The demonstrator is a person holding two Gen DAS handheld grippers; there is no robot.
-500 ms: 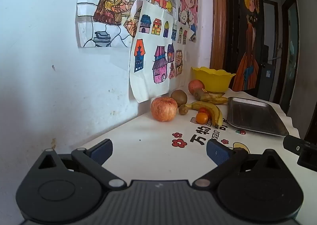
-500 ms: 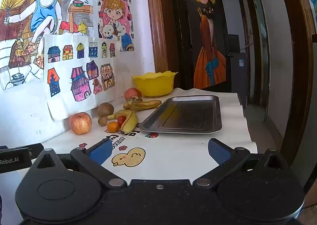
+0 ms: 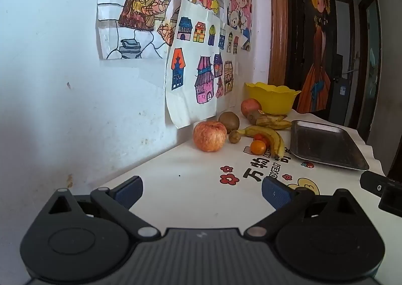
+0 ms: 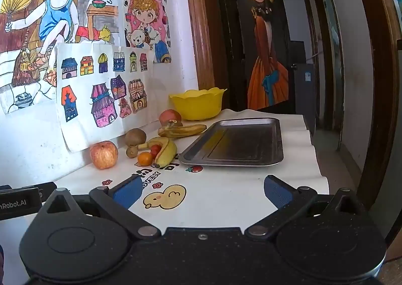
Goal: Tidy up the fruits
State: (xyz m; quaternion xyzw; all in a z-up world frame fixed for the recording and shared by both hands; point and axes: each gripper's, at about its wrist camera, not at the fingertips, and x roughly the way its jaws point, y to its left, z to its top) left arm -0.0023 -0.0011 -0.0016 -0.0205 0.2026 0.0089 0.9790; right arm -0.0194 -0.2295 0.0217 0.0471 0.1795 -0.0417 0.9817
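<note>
- The left tool (image 3: 202, 188) was held with its jaws wide apart and nothing between them, low over the desk (image 3: 191, 174), well short of the tray (image 3: 324, 144).
- The right tool (image 4: 201, 188) was likewise spread wide and empty, on the near side of the tray.
- The fruits were seen loose on the desk, left of the tray and along the wall: an apple (image 3: 209, 135) farthest from the tray, two kiwis, a banana (image 3: 270, 138), a small orange (image 3: 258, 147) and something red tucked against the banana.
- A second apple (image 3: 250, 106) and a browned banana (image 3: 273, 121) lay beyond the tray's far left corner, beside the bowl (image 3: 272, 98).
- The tray and, as far as its inside showed, the bowl were empty, so no sorting was judged to have been done.
- Risk: the round fruits could be rolled off if nudged by an open finger; the orange touched the banana, so a grab at either might shift both.
- Risk: the apple sat close to the wall, leaving little room for the outer finger; a scrape against the wall or the hanging drawing (image 3: 196, 81) seemed possible.
- Risk: the soft browned banana could be bruised by a hard squeeze.
- Risk: both tools were near each other, and a clash was likely if both were sent to the same cluster.
- The path to the tray itself appeared unobstructed.
</note>
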